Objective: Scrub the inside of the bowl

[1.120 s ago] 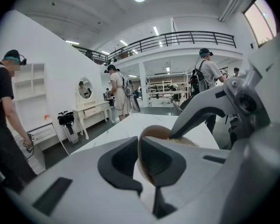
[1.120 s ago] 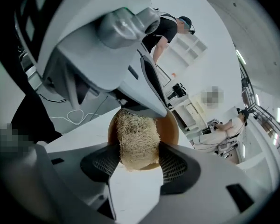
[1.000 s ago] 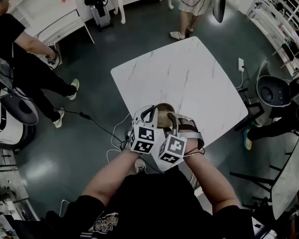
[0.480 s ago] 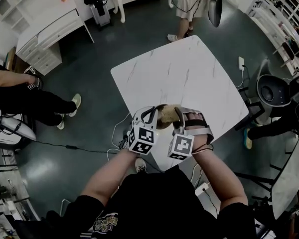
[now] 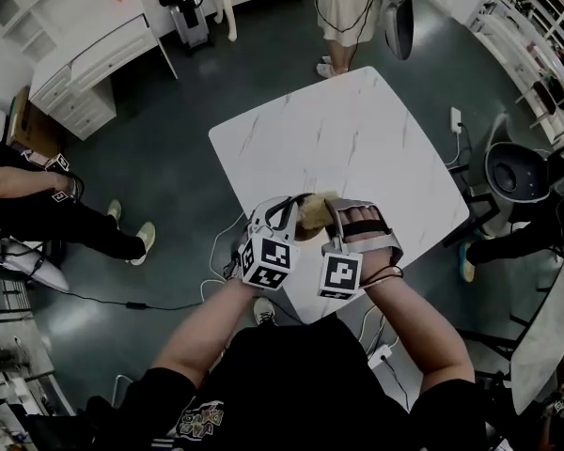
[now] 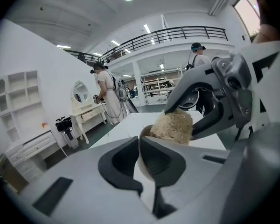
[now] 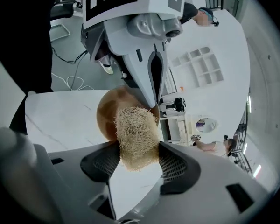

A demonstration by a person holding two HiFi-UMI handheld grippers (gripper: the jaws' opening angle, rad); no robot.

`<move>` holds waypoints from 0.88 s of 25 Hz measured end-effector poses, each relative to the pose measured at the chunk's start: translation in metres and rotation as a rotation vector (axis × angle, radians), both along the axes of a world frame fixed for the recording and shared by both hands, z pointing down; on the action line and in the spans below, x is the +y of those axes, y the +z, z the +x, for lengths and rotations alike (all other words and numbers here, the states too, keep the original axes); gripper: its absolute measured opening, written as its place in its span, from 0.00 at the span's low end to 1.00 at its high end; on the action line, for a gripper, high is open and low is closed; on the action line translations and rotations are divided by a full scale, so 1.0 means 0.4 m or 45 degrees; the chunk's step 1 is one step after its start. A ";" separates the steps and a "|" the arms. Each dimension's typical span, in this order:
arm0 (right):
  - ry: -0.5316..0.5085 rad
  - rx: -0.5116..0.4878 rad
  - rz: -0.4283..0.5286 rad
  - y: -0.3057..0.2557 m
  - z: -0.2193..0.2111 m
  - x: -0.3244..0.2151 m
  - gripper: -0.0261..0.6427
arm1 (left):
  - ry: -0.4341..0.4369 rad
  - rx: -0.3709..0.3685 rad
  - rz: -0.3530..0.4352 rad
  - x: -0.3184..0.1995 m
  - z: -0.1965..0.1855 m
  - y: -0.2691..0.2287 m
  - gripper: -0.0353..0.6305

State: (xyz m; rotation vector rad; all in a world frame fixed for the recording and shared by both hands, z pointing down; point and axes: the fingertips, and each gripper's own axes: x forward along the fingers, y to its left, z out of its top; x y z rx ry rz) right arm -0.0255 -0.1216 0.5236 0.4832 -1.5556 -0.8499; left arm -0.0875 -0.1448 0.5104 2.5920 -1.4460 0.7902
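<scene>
A brown wooden bowl (image 5: 301,222) is held up over the near corner of the white marble table (image 5: 357,148). My left gripper (image 5: 288,218) is shut on the bowl's rim; in the left gripper view the pale rim (image 6: 143,166) sits pinched between the jaws. My right gripper (image 5: 331,216) is shut on a tan loofah scrubber (image 5: 318,205), which presses into the bowl's hollow. In the right gripper view the scrubber (image 7: 136,136) fills the gap between the pads, with the bowl (image 7: 106,113) behind it. The scrubber (image 6: 171,126) hides most of the bowl's inside.
Cables (image 5: 216,252) trail on the dark floor left of the table. One person (image 5: 343,7) stands beyond the far table corner, another (image 5: 38,205) is at the left edge. A round chair (image 5: 515,172) and a power strip (image 5: 454,120) lie to the right.
My right gripper has rolled and shifted a little right and up, dragging the scrubber across the bowl. The left gripper and bowl barely moved. The person at the left has moved further left.
</scene>
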 end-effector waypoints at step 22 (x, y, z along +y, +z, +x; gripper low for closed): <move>0.271 -0.369 -0.179 0.019 -0.010 0.082 0.44 | -0.132 0.213 -0.016 -0.015 -0.037 -0.040 0.08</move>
